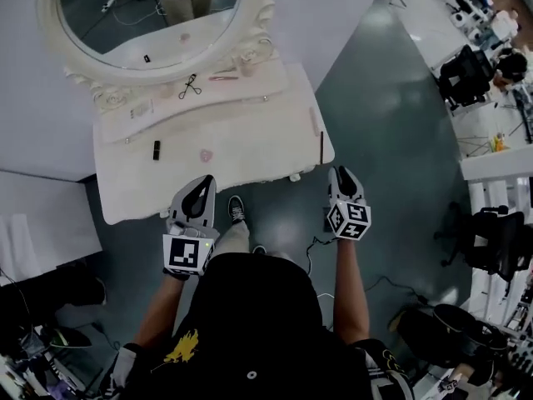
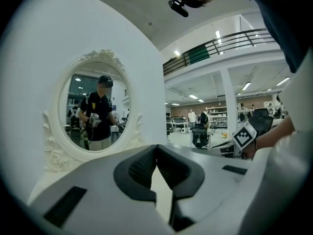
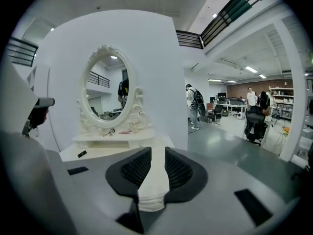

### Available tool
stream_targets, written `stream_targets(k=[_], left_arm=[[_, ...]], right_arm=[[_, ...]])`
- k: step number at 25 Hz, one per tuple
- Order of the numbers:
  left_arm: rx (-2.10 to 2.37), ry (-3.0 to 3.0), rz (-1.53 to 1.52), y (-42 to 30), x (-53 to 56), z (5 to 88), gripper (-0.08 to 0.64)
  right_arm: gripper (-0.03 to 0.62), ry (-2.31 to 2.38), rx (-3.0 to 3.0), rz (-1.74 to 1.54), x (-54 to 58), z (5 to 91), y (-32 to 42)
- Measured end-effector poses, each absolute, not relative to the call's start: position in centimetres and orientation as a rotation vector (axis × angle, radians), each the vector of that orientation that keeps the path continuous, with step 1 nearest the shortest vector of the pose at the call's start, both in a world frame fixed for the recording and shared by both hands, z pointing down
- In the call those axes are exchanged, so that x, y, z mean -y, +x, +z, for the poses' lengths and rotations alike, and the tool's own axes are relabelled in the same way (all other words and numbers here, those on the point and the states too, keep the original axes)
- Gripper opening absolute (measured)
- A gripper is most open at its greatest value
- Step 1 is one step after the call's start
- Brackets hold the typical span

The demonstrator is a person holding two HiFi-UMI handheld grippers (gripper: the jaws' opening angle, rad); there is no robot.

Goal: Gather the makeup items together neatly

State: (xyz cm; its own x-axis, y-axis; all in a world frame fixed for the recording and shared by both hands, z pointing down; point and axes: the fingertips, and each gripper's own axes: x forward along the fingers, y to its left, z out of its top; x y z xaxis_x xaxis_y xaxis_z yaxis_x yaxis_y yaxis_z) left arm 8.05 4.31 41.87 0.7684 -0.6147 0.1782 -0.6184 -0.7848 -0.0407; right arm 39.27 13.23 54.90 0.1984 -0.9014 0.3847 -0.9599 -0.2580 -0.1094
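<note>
A white vanity table (image 1: 250, 144) with an oval mirror (image 1: 150, 15) stands before me. On its raised shelf lie a black eyelash curler (image 1: 191, 86), a pinkish stick (image 1: 225, 76) and a pale item (image 1: 140, 109). Lower down are a black lipstick (image 1: 156, 149), a small pink round item (image 1: 206, 154) and a brown pencil (image 1: 321, 147) by the right edge. My left gripper (image 1: 203, 182) hovers at the table's front edge, its tips touching (image 2: 156, 147). My right gripper (image 1: 343, 173) hangs just off the front right corner, jaws apart and empty (image 3: 158, 150). The curler (image 3: 108, 132) and the lipstick (image 3: 82, 153) show far off.
A white partition wall (image 1: 350, 7) backs the vanity. Grey floor (image 1: 391, 123) lies to the right, with office chairs (image 1: 465, 73) and desks (image 1: 500, 115) beyond. A cable (image 1: 321, 244) trails on the floor near my shoe (image 1: 236, 209).
</note>
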Motion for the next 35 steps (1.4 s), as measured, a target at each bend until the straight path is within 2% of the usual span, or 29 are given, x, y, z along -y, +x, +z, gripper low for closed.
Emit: stream_targets(k=[6,17,26,30,35], left_arm=[[0.805,2.974,0.155,13.8,3.3,40.6,0.012],[0.678,2.942,0.232,19.3,10.0,43.4,0.012],[0.72,2.871,0.311,22.9,11.3,45.1,0.012],[0.725,2.878,0.465,23.2,10.6,46.0,0.012],[0.797,2.852,0.448,23.2,9.1,45.5,0.012]], right_arm=[[0.104,2.303,1.619,0.641,-9.0,58.4,42.0],[0.101,2.152,1.463,0.832,-3.2,66.0,47.0],[0.095,2.002,1.406,1.0,-1.3,72.3,50.0],[0.092,1.939,1.391,1.064,-0.9,74.7,50.1],[0.072,1.885,1.343,1.121,-1.7,76.5,50.4]])
